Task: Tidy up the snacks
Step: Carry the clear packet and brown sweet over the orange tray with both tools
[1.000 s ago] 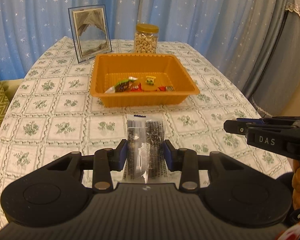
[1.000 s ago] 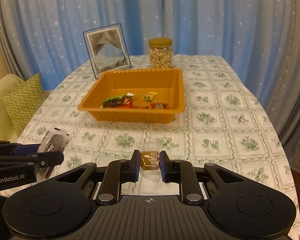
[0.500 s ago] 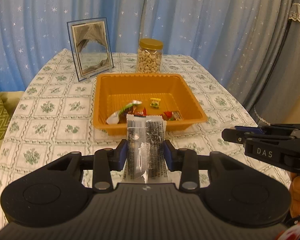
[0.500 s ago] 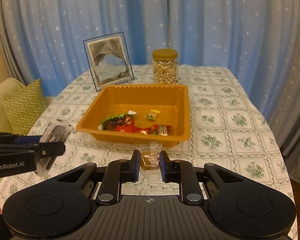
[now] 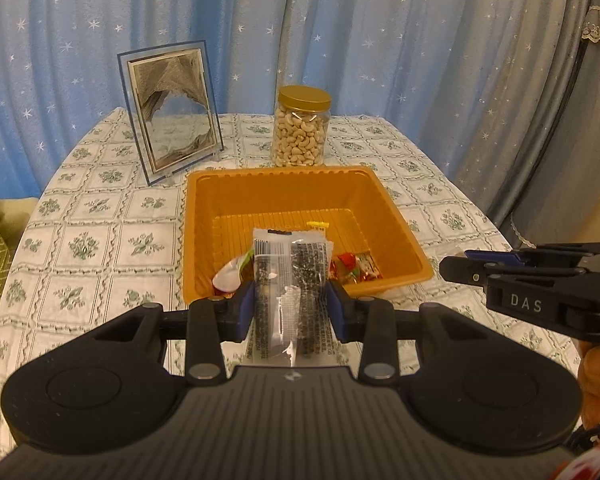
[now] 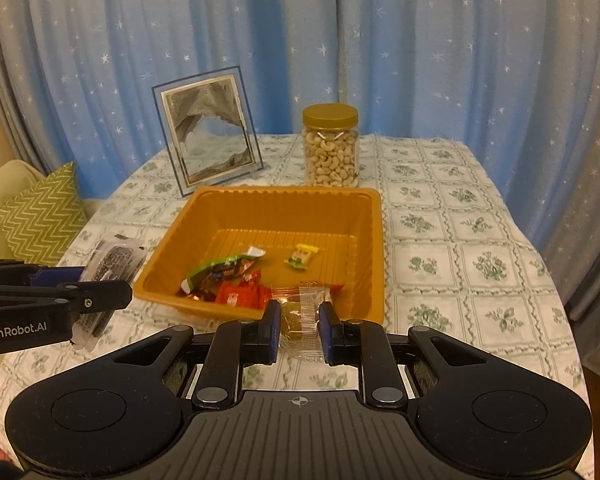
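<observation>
**Two snack packets held at the near edge of the orange tray**

The left gripper (image 5: 291,306) carries the white lettering "GenRobot.AI" on its side, readable from the right wrist view; the right gripper (image 6: 299,320) shows "DAS" in the left wrist view. Print covers the clear packet of dark snack (image 5: 290,280), but it is too small to read.

The left gripper's blue-padded fingers (image 5: 244,310) are clamped on that dark packet, which stands upright between them, its top edge rising over the near rim of the orange tray (image 5: 396,216). The right gripper's fingers (image 6: 270,320) pinch a small clear wrapper holding a brown sweet (image 6: 300,314), just at the tray's near wall.

Inside the tray lie a green-and-brown wrapper (image 6: 220,270), red wrappers (image 6: 240,294) and a small yellow-green candy (image 6: 300,258). Behind it on the checked tabletop (image 6: 460,248) stand a gold-lidded jar of cashews (image 6: 331,148) and a framed picture (image 6: 210,132).
</observation>
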The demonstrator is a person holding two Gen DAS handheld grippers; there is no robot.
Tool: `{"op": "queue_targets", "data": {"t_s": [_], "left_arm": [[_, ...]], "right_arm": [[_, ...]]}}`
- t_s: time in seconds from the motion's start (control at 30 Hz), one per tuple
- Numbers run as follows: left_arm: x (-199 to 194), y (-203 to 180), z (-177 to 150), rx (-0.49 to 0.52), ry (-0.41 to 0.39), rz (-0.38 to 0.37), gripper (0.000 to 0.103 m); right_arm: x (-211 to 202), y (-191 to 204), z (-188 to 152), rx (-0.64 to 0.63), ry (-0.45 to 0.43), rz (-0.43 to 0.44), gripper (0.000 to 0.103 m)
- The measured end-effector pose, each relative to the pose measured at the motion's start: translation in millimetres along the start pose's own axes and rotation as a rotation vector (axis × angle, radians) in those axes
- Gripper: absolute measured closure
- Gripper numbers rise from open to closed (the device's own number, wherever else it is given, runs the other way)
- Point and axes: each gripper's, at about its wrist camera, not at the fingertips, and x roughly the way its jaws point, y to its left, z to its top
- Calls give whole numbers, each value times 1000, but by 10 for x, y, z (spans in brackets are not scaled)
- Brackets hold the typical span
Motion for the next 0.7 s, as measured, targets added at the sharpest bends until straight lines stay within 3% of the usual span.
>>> {"op": "queue_targets", "data": {"t_s": [0.7], "left_arm": [[773, 191, 681, 28, 22, -4, 69]], "right_arm": [[835, -187, 621, 41, 54, 32, 82]]}}
